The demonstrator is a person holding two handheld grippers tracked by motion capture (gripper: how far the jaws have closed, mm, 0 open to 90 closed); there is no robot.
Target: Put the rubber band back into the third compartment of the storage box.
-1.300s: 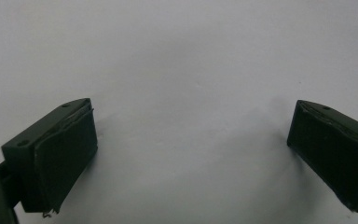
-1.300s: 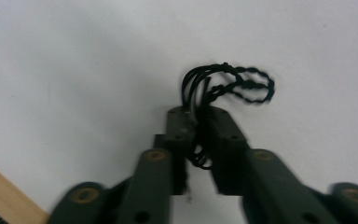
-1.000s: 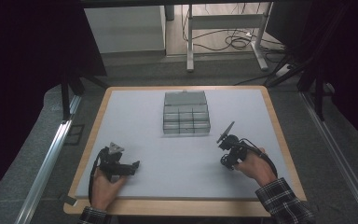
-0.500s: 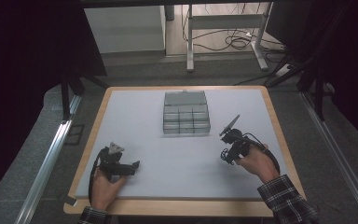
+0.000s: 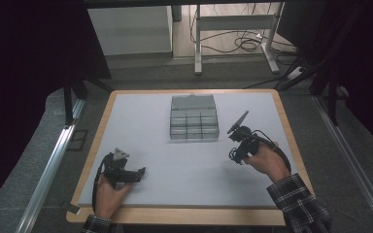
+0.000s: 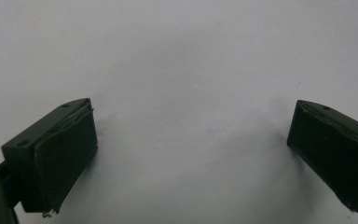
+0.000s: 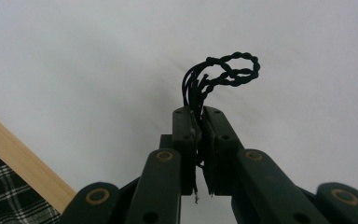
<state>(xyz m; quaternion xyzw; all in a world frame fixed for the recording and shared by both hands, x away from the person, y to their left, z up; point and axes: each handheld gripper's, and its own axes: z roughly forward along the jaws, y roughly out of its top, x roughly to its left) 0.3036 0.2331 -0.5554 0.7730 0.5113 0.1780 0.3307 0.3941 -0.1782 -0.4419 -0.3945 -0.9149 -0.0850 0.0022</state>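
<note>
Black twisted cord [image 7: 223,74] is pinched between your right gripper [image 7: 200,140] fingers, its loop hanging free above the white surface [image 5: 184,165]. Keep this firm pinch and carry the cord slowly toward the clear compartment box [image 5: 194,119], which stands near, so the loop does not swing out. Your right hand [image 5: 267,162] is tilted, just right of the box. Your left gripper [image 5: 126,172] rests low on the surface, fingers spread wide, grasping nothing.
</note>
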